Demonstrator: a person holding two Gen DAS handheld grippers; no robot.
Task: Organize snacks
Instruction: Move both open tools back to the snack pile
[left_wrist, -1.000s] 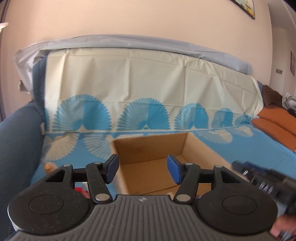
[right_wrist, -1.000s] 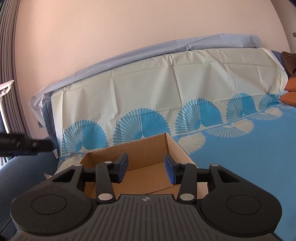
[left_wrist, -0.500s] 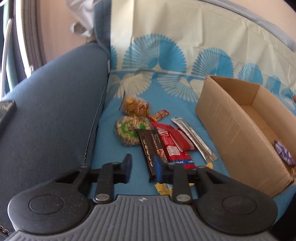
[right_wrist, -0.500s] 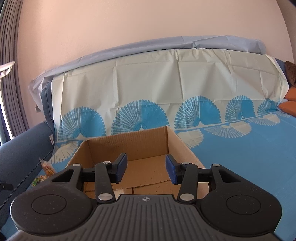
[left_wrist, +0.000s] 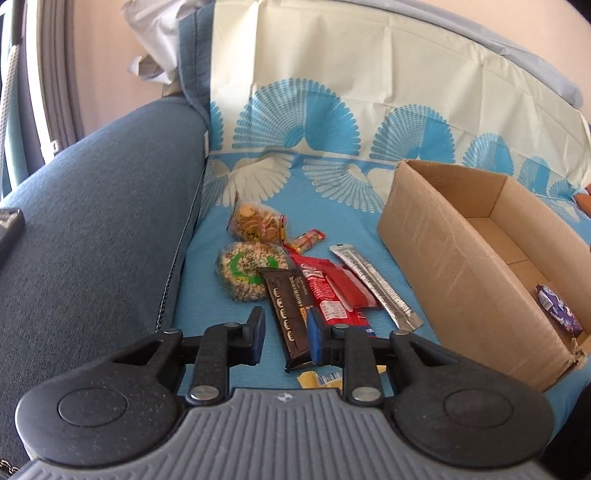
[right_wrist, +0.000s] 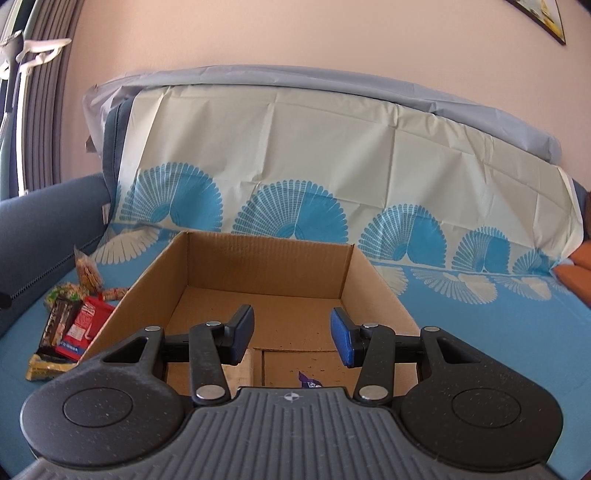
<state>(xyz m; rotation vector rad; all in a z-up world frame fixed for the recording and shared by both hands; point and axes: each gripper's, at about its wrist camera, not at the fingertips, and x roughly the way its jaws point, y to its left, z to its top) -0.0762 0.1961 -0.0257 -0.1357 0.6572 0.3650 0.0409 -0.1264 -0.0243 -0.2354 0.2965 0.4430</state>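
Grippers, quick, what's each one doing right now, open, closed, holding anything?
Left gripper: open, empty, jaws above the dark chocolate bar.
Right gripper: open, empty, over the cardboard box.

Left gripper (left_wrist: 284, 338) swung off the cardboard box (left_wrist: 436, 251) since 1 s ago and now looks down at the snack pile on the sofa seat, between the armrest and the box. Jaws narrower than 1 s ago, with a gap left. In the last 0.5 s it crept closer: the dark chocolate bar (left_wrist: 290, 314) now sits between the fingers. Right gripper (right_wrist: 291, 338) tipped down over the box (right_wrist: 266, 295); a purple wrapper (right_wrist: 308, 382) shows on the box floor.
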